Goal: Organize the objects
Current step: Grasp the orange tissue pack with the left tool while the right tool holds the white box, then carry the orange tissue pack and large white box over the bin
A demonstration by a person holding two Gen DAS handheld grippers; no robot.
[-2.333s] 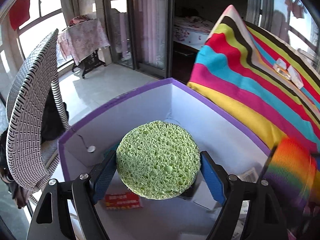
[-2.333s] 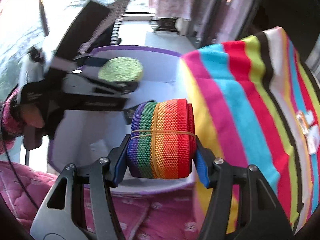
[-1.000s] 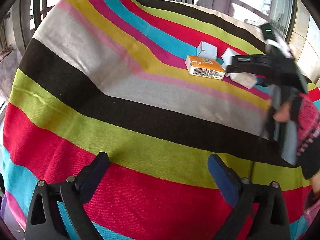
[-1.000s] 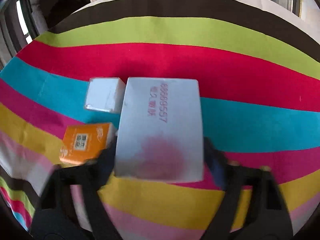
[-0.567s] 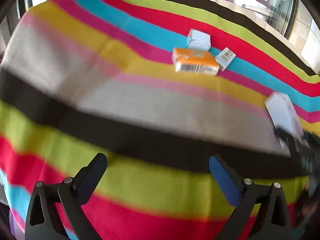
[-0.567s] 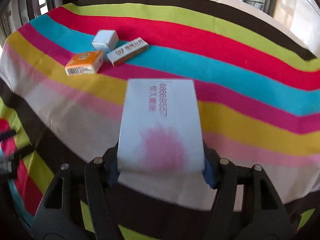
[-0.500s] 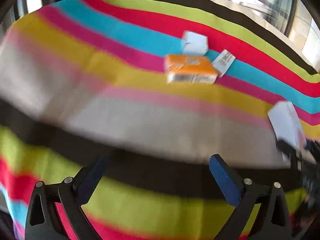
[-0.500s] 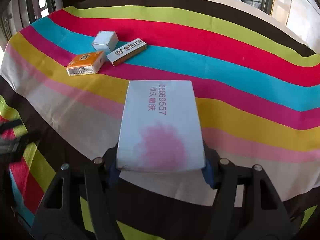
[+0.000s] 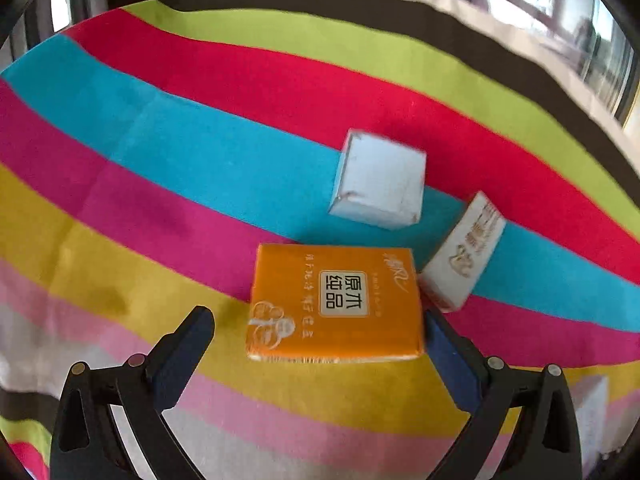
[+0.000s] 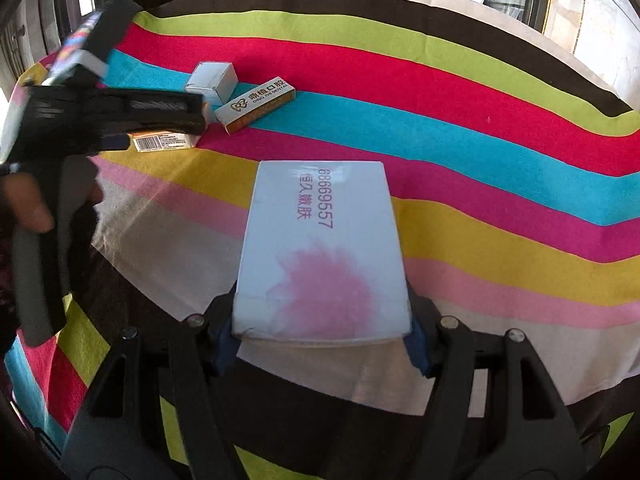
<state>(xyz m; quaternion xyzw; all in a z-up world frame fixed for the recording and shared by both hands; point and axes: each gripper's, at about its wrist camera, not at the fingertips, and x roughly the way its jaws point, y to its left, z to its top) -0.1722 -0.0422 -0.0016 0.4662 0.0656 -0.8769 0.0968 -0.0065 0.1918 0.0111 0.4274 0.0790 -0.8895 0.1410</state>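
The left gripper (image 9: pixel 318 340) is sitting wide around the orange tissue pack (image 9: pixel 335 303) on the striped cloth (image 9: pixel 160 168). The right gripper (image 10: pixel 322 340) is clamping the white box (image 10: pixel 322 248).

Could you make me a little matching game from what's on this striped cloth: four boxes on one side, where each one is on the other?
Things:
1. orange box
2. pink-stained box
3. plain white box
4. dental box

Places:
A. held in the right claw
B. lying on the blue stripe, beyond the orange box
C. between the open left claw's fingers
D. just right of the orange box, angled

Pairs: 1-C, 2-A, 3-B, 4-D
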